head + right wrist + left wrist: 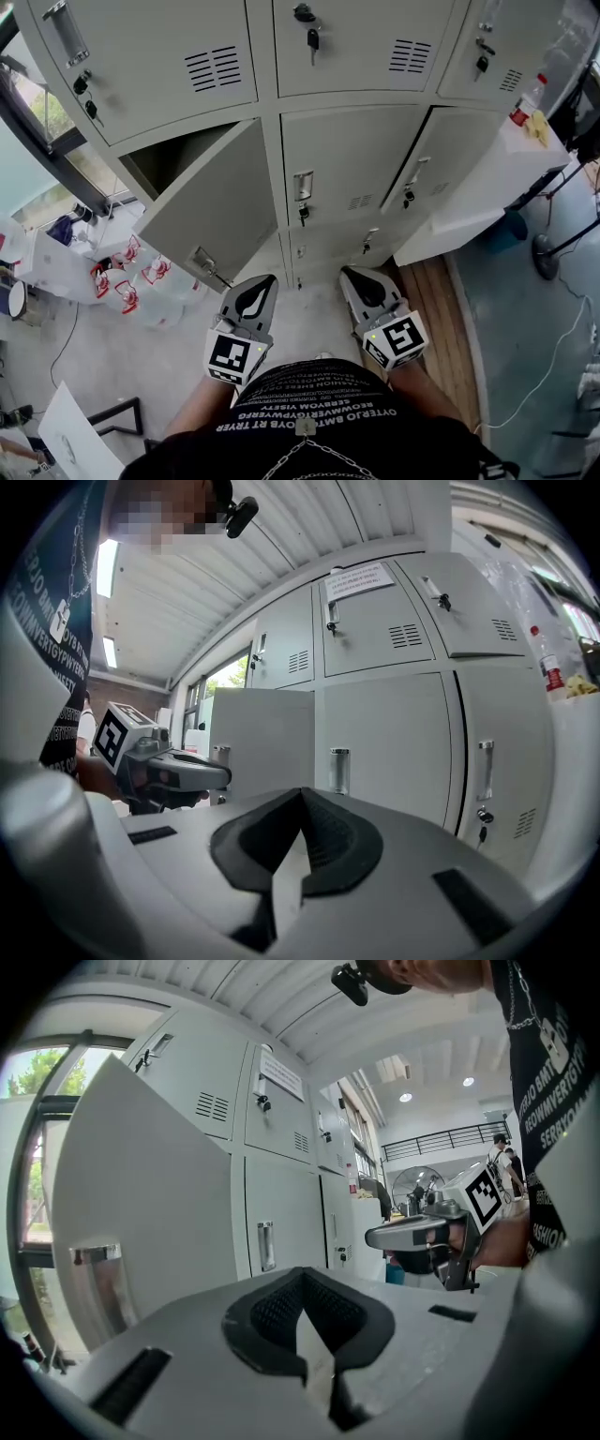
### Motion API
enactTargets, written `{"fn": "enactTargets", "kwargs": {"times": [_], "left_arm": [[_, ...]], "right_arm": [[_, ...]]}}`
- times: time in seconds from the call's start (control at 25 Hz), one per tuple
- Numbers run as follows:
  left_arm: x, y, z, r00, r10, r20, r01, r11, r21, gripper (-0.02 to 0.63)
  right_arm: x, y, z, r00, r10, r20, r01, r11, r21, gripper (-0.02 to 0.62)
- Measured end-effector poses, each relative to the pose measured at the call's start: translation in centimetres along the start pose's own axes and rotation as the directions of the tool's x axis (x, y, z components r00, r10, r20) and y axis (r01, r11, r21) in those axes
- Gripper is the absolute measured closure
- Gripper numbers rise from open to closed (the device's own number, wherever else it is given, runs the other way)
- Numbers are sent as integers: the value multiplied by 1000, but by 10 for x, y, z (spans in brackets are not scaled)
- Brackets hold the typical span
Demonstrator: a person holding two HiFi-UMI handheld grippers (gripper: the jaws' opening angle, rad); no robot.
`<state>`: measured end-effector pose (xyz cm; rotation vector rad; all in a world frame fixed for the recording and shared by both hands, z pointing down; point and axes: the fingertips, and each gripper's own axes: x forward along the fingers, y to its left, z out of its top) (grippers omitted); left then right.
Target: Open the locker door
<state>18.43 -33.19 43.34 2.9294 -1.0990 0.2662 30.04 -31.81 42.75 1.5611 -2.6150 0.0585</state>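
Note:
The grey locker bank fills the head view. One middle-row door [211, 202] at the left hangs swung open, its handle [203, 260] near the lower edge and the dark compartment [173, 155] behind it. Both grippers are held low in front of the lockers, clear of the door. My left gripper [255, 286] is shut and empty, just below the open door's corner. My right gripper [356, 278] is shut and empty below the closed middle door [342, 178]. The open door [141, 1194] stands at the left in the left gripper view, and the open door [262, 738] shows left of centre in the right gripper view.
A white table [487, 178] with a bottle abuts the lockers at the right. Clear plastic bottles [131, 277] sit on the floor at the left. A wooden strip [441, 309] and a stand base [548, 253] lie to the right. Keys hang in several locks.

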Motion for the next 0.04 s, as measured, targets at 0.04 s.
{"fn": "enactTargets", "kwargs": {"times": [0.04], "left_arm": [[3, -3, 0, 1000, -2, -2, 2, 1000, 1, 614]], "right_arm": [[-1, -3, -1, 1000, 2, -2, -2, 1000, 2, 598]]}}
